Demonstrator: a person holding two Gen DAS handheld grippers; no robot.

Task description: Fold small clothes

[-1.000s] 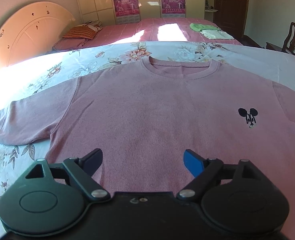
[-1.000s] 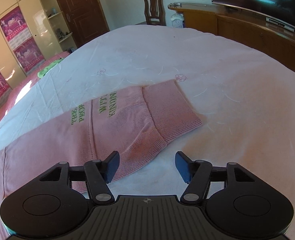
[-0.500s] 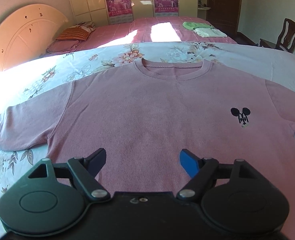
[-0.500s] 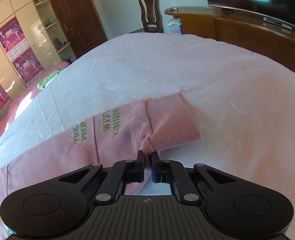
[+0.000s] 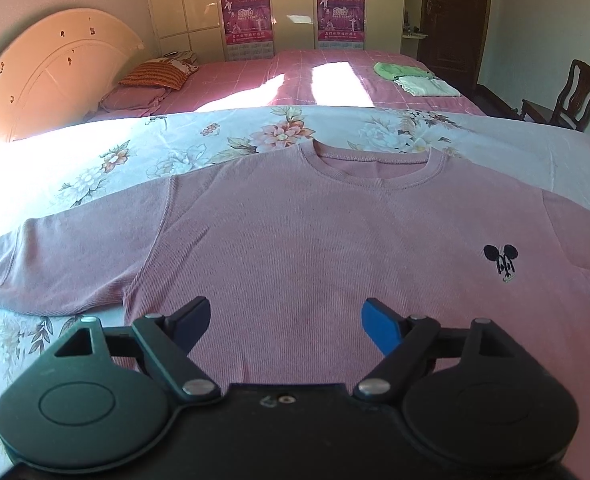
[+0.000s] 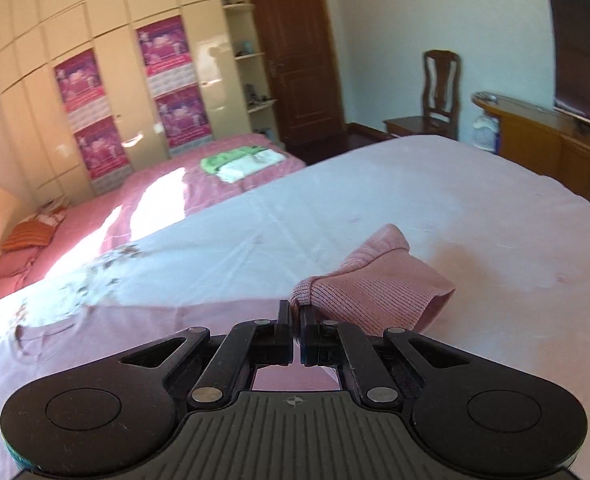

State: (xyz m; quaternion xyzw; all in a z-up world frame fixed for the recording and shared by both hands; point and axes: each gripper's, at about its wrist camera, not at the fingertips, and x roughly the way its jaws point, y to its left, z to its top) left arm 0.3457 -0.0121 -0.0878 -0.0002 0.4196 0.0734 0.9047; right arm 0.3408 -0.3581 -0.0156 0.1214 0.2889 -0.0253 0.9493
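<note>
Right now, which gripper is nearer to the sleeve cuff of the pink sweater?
Right. The right gripper is shut on the sleeve cuff, lifted off the bed. The left gripper hovers open above the sweater's body, touching nothing.

Open bed all round the sweater

The sweater (image 5: 315, 248) lies flat on the bed (image 6: 475, 184), bare sheet beyond its collar and past its raised sleeve (image 6: 379, 284). Well beyond the sweater, a chair (image 6: 441, 88) and a wooden cabinet (image 6: 551, 140) border that side.

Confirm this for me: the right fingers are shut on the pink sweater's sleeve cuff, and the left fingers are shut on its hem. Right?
Not quite. The left gripper is open, its fingers apart above the sweater and gripping nothing, as the left wrist view shows. The right gripper is indeed shut on the sleeve cuff.
</note>
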